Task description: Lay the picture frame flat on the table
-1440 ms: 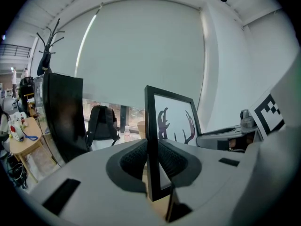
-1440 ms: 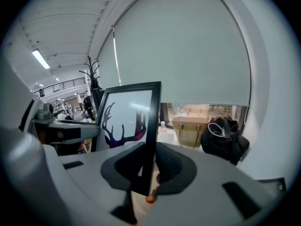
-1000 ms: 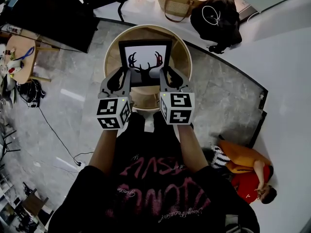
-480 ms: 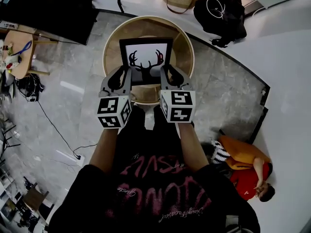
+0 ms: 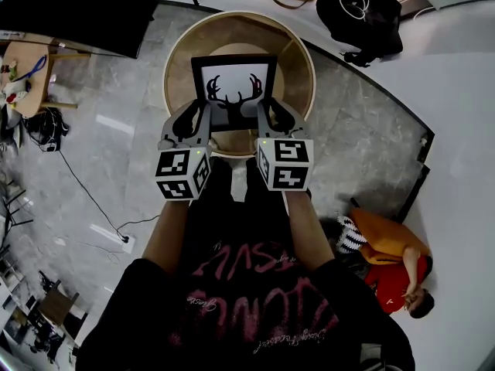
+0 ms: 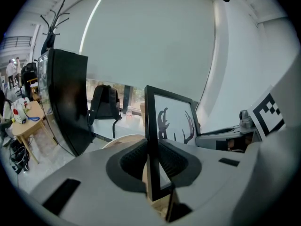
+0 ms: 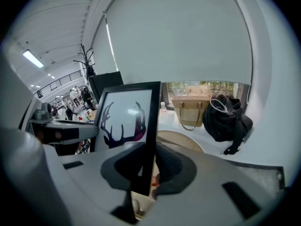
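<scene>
Shifted slightly over the table (image 5: 302, 68), picture frame (image 5: 233, 91) stays clamped by left gripper (image 5: 203, 115) and right gripper (image 5: 263, 114) fingers.

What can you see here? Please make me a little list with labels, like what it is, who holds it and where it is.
thing: picture frame with a black antler drawing
left gripper: fingers shut on the frame's left edge
right gripper: fingers shut on the frame's right edge
frame pose: standing on edge, not flat
below: round wooden table
touching the table: cannot tell
nearby: black bag
</scene>
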{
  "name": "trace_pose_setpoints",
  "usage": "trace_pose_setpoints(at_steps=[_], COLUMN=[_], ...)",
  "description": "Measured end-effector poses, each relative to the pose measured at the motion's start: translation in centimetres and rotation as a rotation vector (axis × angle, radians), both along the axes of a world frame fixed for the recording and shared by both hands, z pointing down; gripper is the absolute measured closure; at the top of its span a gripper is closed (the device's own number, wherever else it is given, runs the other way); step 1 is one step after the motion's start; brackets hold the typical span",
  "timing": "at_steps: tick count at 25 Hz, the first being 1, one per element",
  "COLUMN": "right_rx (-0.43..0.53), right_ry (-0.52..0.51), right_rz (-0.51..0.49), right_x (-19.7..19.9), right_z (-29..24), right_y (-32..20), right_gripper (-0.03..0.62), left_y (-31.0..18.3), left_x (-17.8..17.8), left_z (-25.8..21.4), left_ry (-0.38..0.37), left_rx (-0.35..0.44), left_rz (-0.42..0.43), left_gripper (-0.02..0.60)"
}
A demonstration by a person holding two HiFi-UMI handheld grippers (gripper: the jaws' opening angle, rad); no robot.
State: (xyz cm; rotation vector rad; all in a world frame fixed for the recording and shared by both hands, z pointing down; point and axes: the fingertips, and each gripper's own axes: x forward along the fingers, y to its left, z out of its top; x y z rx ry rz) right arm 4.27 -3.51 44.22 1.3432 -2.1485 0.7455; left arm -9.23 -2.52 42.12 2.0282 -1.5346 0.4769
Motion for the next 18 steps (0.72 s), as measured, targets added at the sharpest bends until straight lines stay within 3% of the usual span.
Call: trace_pose_setpoints(at_steps=[18], right_rx=[-0.116], right_ry=[0.018], right_rz=[-0.010], right_x=[-0.8], right_z=[6.9], right_y=[1.1], right_gripper=[0.513], left_y=[1.1], left_x=[-0.8], left_z=[7.0], left_ry=[0.023], left_rx=[-0.113], left_rz=[-0.011], left_gripper=[0.508])
